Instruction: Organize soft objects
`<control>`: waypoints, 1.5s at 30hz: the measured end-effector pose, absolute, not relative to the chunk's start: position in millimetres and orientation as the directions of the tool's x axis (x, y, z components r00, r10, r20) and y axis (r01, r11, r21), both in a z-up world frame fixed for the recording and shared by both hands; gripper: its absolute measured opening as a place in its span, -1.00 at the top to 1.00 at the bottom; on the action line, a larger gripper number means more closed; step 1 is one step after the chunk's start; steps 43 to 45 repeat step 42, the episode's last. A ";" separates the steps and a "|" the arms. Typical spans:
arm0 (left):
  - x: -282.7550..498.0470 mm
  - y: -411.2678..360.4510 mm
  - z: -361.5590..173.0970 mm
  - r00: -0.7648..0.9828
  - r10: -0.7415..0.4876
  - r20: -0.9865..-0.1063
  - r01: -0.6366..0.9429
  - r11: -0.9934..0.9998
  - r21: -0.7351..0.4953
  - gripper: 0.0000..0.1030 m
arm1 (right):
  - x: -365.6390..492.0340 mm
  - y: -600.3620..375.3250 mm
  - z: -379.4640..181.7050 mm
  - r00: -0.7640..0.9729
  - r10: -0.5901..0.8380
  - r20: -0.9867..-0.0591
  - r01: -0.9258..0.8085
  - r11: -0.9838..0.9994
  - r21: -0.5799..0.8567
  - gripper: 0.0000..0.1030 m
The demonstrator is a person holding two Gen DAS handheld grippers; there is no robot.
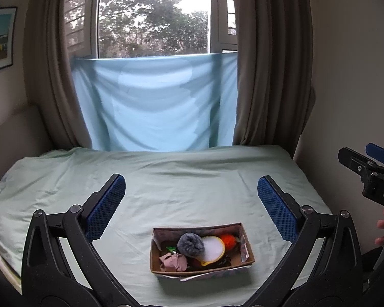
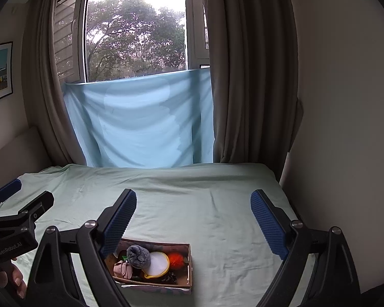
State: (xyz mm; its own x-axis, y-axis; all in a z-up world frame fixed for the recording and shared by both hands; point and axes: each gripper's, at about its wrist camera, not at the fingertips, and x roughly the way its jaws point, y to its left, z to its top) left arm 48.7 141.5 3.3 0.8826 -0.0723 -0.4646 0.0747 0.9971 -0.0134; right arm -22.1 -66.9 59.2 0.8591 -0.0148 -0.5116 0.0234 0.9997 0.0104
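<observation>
Box (image 1: 247, 252) w/ soft items on bed (image 1: 181, 192) | L tongs (image 1: 191, 206) + R tongs (image 2: 193, 222) above, wide apart, empty

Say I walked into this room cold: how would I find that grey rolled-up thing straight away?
Look at the pale green bed under the window; one small cardboard box sits on it near the front. Inside, the grey rolled sock lies near the middle, beside a white round pad with a yellow rim. It is the only grey, fuzzy bundle; the rolled piece in front of it is pink.
</observation>
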 end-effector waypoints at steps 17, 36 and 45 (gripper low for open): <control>51.1 131.3 3.3 0.884 -0.085 -0.459 0.097 0.995 0.002 -0.99 | -18.1 -68.6 61.8 0.868 -0.021 -0.495 0.027 1.000 0.005 -0.73; 46.5 121.3 7.6 0.910 -0.025 -0.414 0.055 0.997 0.060 -0.99 | -16.7 -71.6 63.9 0.878 -0.013 -0.478 0.013 1.000 -0.004 -0.98; 46.7 120.0 4.2 0.914 -0.023 -0.405 0.053 0.997 0.063 -0.99 | -15.5 -71.6 61.5 0.877 -0.011 -0.480 0.009 1.000 -0.006 -0.98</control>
